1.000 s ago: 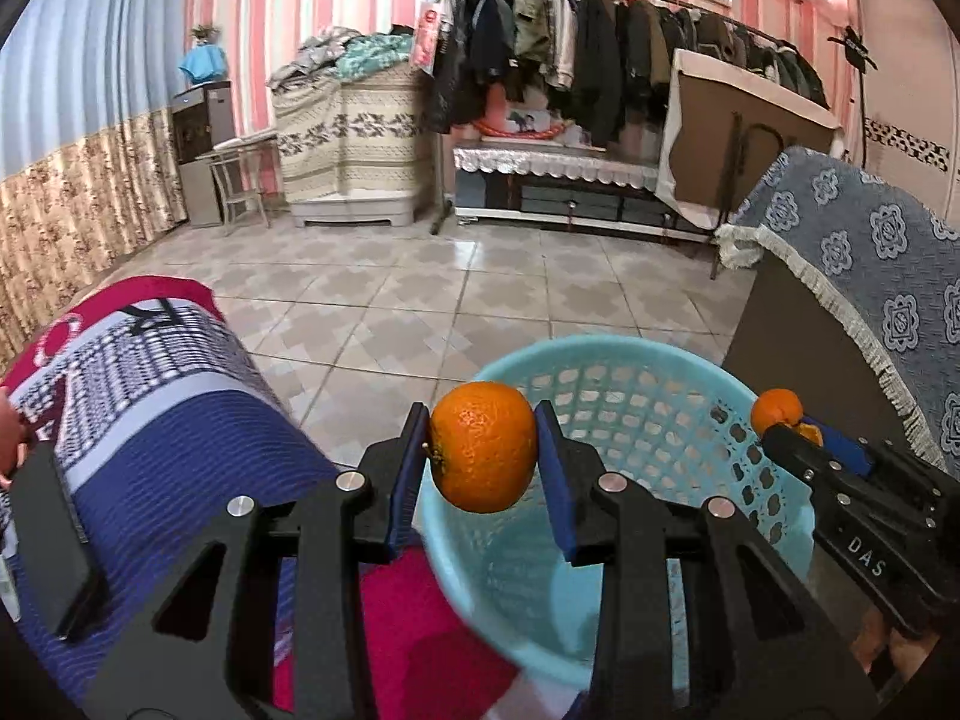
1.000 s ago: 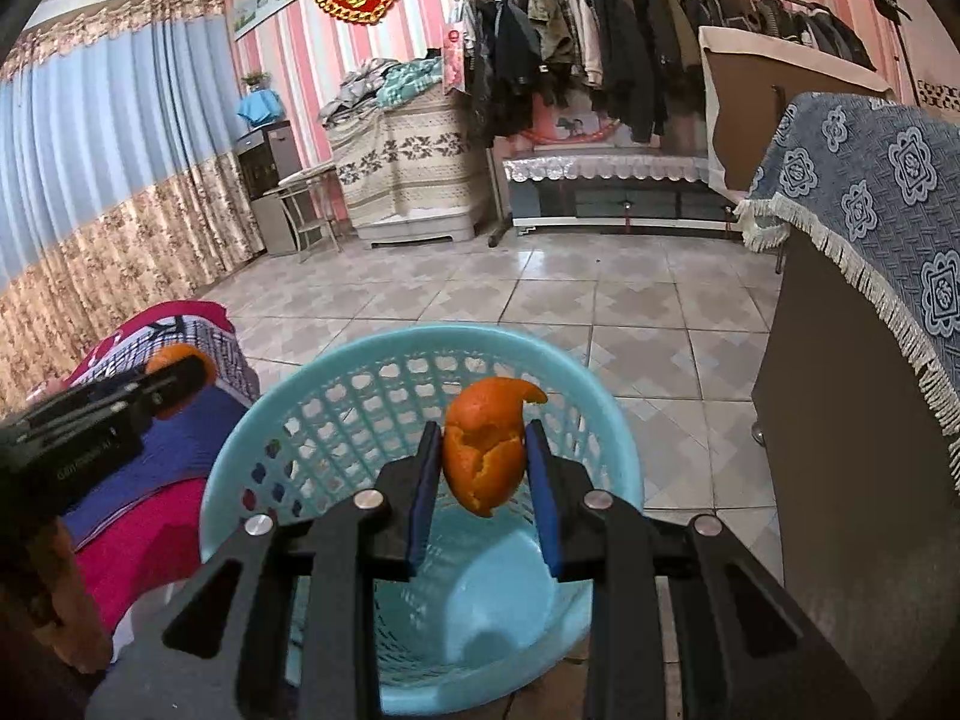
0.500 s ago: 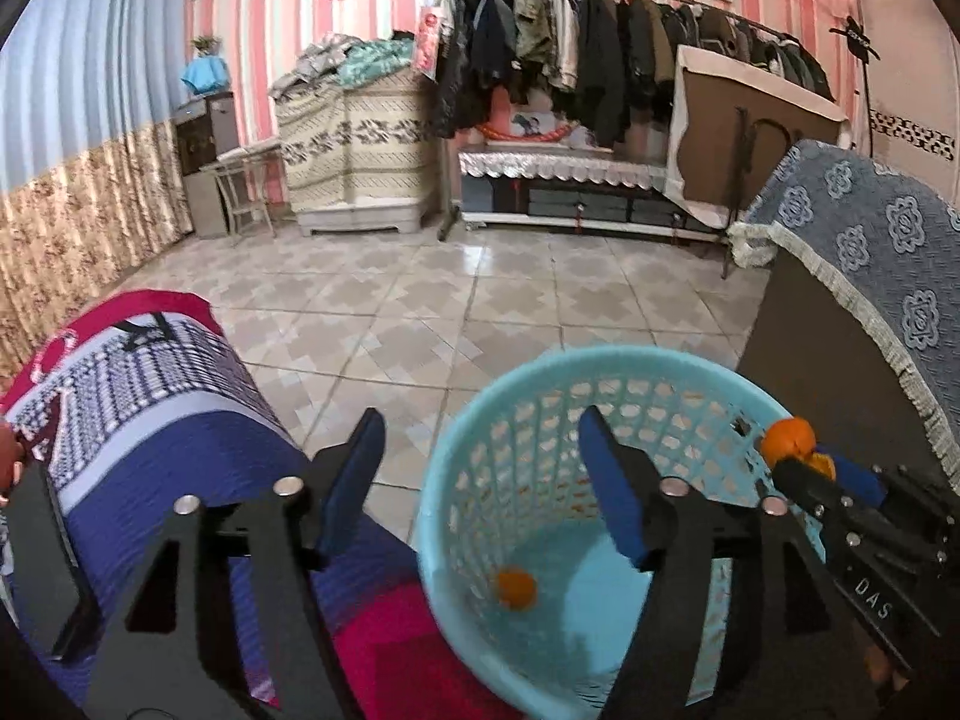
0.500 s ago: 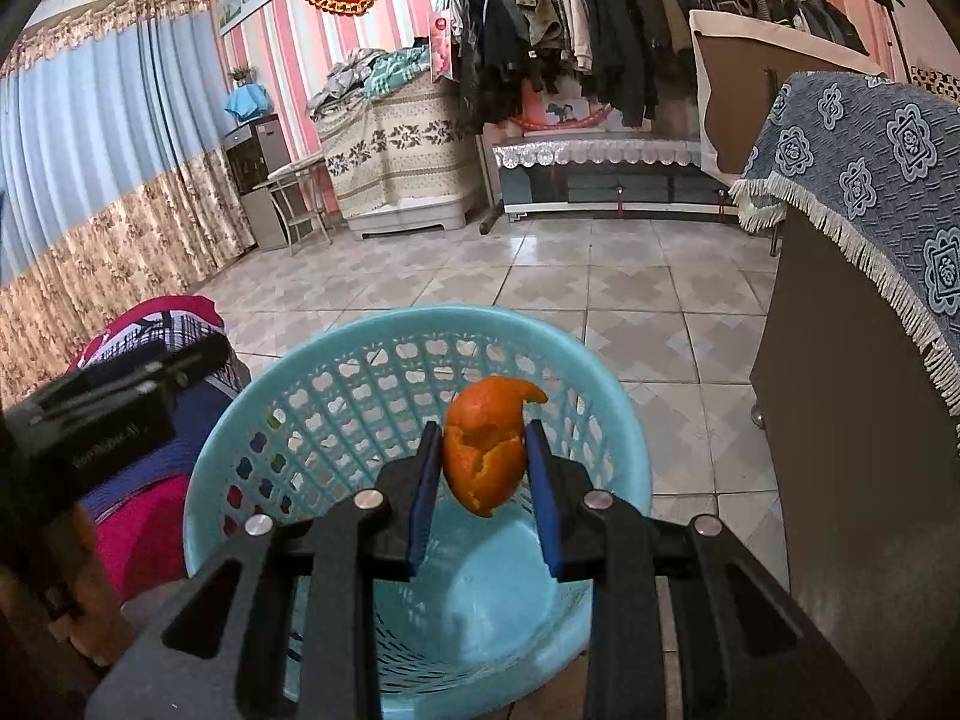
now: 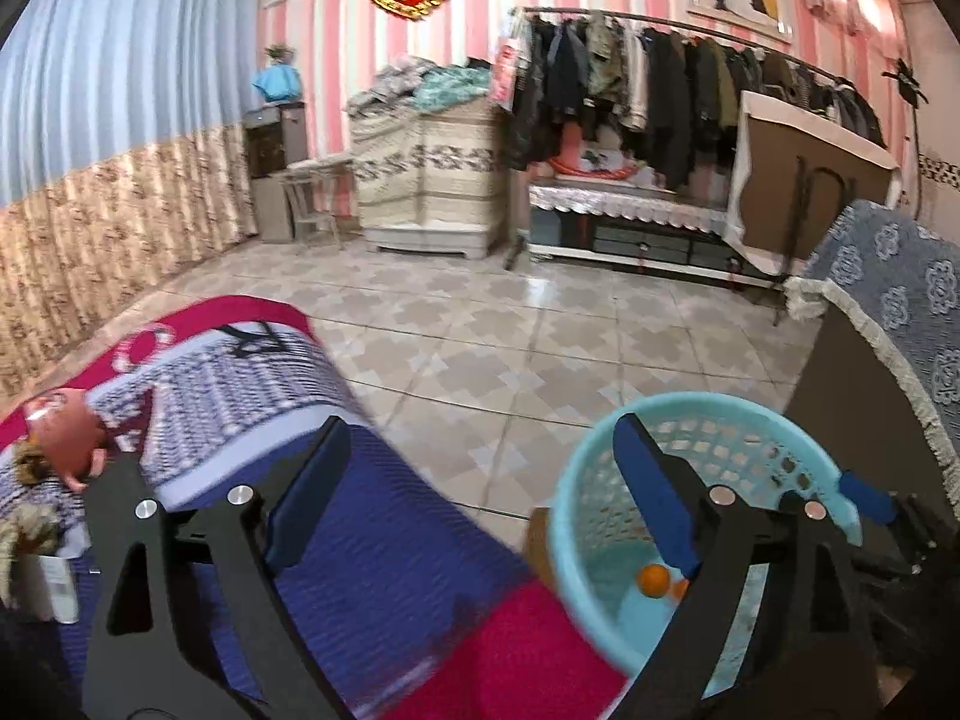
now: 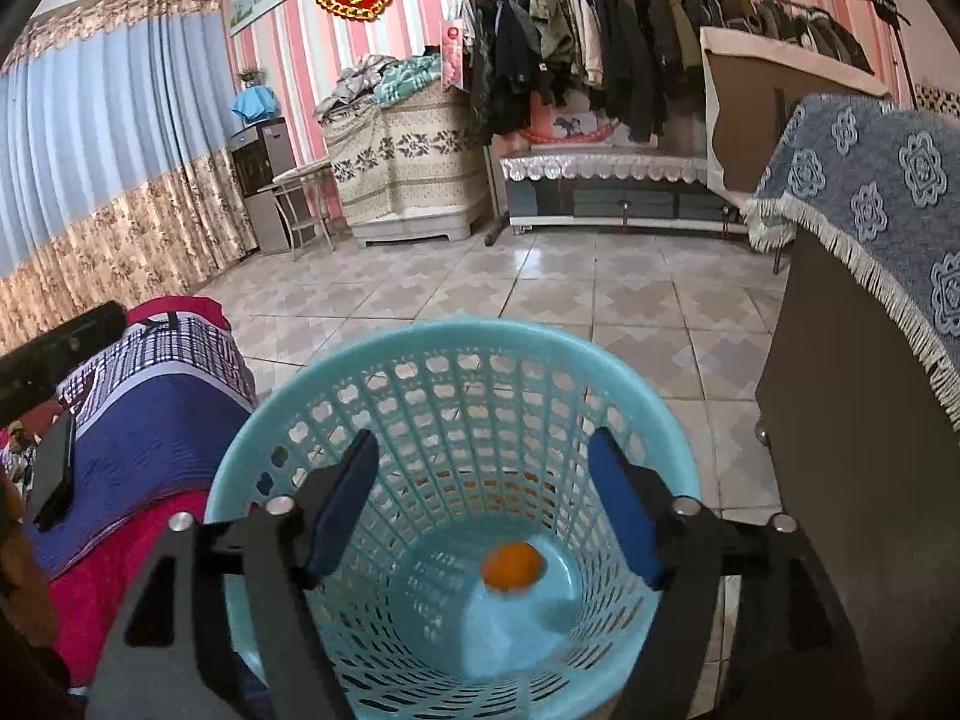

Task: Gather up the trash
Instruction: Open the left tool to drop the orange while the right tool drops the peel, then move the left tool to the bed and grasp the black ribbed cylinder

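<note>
Both grippers just opened, jaws apart, empty: left gripper (image 5: 474, 492) beside basket (image 5: 576, 480), right gripper (image 6: 483, 504) above it; orange scraps (image 6: 510, 564) on basket bottom; risk: gripper clips rim, tips basket

1 basket (image 6: 456, 348), 2 orange bits (image 5: 652, 579) inside.

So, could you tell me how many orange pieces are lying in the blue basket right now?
2: one orange piece on the basket floor, a second touching it, mostly hidden behind the left gripper's finger. More may be hidden.
</note>
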`<state>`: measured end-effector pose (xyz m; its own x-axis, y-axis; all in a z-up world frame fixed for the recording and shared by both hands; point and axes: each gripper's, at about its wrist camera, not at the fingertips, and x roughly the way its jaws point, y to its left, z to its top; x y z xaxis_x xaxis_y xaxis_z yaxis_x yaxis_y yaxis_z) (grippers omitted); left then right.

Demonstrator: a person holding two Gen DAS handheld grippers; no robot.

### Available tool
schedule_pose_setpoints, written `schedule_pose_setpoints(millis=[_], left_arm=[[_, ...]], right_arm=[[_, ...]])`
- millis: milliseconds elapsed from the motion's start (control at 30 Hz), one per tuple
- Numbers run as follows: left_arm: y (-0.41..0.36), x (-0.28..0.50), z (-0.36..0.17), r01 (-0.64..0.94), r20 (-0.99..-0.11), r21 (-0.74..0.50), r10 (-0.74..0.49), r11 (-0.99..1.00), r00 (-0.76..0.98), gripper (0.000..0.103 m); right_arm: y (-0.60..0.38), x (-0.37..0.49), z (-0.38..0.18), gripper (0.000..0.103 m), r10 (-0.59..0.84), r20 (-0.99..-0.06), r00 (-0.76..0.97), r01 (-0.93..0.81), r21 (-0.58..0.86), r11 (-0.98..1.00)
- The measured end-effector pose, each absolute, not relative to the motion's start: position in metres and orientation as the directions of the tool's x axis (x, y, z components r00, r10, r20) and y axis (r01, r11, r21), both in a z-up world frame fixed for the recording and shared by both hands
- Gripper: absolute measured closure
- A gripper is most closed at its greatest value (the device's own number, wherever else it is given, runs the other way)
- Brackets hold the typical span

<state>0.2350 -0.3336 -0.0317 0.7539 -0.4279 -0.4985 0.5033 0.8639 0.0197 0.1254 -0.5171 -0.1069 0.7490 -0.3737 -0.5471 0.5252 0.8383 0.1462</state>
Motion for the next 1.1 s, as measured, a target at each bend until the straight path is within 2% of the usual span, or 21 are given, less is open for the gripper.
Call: schedule_pose_setpoints(millis=[133,400,667,1100], left_arm=[[-0.299,0.232,-0.023,0.453,-0.486,0.013,-0.39,0.891,0.782,0.012],[-0.228,0.212,0.006,0.367,-0.442,-0.014,-0.335,0.93,0.832,0.006],[-0.152,0.197,0.014,0.276,-0.452,-0.072,-0.278,0.958,0.848,0.006],[-0.06,0.17,-0.008,0.124,-0.474,-0.014,-0.116,0.992,0.873,0.006]], right_arm=[[-0.505,0.126,-0.099,0.016,-0.382,-0.529,0.758,0.517,0.13,0.846],[-0.477,0.129,-0.083,0.01,-0.368,-0.505,0.781,0.478,0.103,0.872],[-0.447,0.132,-0.072,0.007,-0.336,-0.49,0.805,0.431,0.092,0.898],[-0.398,0.139,-0.064,0.007,-0.272,-0.473,0.838,0.328,0.037,0.944]])
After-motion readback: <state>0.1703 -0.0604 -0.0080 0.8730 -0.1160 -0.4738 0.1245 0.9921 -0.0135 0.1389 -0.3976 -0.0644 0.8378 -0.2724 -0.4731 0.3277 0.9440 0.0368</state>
